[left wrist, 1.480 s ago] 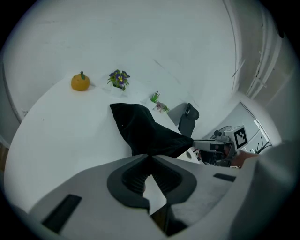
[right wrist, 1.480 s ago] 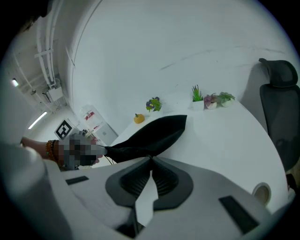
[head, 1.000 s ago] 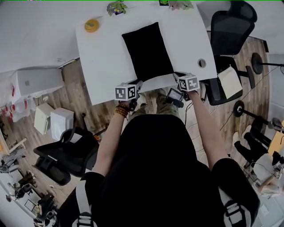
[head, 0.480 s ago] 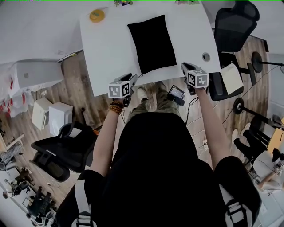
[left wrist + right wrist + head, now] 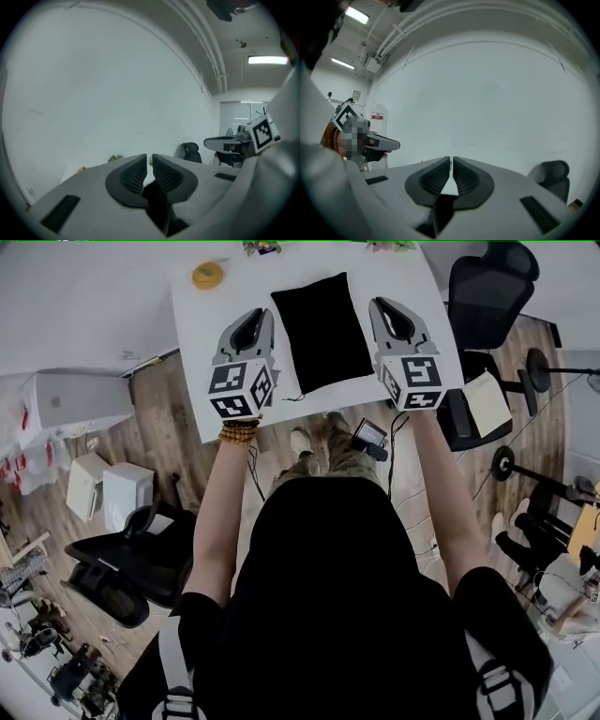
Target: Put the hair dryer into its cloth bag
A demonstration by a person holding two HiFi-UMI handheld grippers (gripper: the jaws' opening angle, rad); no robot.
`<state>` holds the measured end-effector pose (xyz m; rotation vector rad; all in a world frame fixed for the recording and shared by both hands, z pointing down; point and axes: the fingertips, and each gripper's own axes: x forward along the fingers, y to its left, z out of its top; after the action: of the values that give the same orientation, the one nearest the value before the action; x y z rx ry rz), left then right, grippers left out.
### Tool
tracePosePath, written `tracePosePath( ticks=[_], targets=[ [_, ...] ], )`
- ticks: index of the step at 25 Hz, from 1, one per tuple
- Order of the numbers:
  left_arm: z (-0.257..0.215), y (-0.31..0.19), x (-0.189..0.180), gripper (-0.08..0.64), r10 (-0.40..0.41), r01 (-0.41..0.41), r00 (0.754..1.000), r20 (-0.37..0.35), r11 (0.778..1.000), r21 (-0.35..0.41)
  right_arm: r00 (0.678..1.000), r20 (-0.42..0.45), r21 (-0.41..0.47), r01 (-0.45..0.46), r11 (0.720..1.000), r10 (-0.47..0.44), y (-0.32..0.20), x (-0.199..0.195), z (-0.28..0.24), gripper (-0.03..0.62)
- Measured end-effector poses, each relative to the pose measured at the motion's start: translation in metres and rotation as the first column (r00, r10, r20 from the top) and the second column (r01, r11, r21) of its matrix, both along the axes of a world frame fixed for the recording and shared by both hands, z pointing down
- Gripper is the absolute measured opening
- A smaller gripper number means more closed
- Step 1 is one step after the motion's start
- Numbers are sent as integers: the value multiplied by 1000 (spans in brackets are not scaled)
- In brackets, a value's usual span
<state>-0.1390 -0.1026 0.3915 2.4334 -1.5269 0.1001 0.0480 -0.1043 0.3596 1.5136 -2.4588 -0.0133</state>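
Note:
A black cloth bag [image 5: 323, 329] lies flat in the middle of the white table [image 5: 202, 381]. No hair dryer can be made out for certain in any view. My left gripper [image 5: 251, 322] hovers raised just left of the bag and points roughly level towards the far wall. Its jaws are closing to a thin slit with nothing between them [image 5: 150, 157]. My right gripper [image 5: 387, 313] hovers just right of the bag, shut and empty [image 5: 451, 161]. Both gripper views show only the white wall beyond the jaws.
A yellow round object [image 5: 207, 275] and small plants [image 5: 262, 247] sit at the table's far edge. A black office chair [image 5: 487, 287] stands to the right. A dark device with a cord [image 5: 371, 438] lies below the table's near edge. Another chair [image 5: 131, 563] stands at the left.
Both grippers have risen from below the table's near edge to above the tabletop, one on each side of the bag, and tipped up to point nearly level.

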Motion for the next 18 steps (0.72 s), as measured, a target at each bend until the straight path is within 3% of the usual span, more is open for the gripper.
tracePosePath(
  ticks=[3,6,9,12,18],
  targets=[
    [-69,-1,3,51,-77,68,996,36,979,194,994,105,165,1,986,-19,12,-17,-66,37],
    [-115,10,13,42,-94,66,993,75,948,312,958,253,215,83,973,-137,30,-34,-108,37],
    [-137,18,22,34,-105,52,986,131,932,360,923,317,202,160,966,-219,42,-48,-126,37],
    [-148,23,27,28,-110,51,984,142,928,368,906,359,212,157,965,-226,48,-49,-139,37],
    [-155,37,31,26,-117,56,986,121,907,417,940,296,200,113,973,-170,58,-47,-139,37]
  ],
)
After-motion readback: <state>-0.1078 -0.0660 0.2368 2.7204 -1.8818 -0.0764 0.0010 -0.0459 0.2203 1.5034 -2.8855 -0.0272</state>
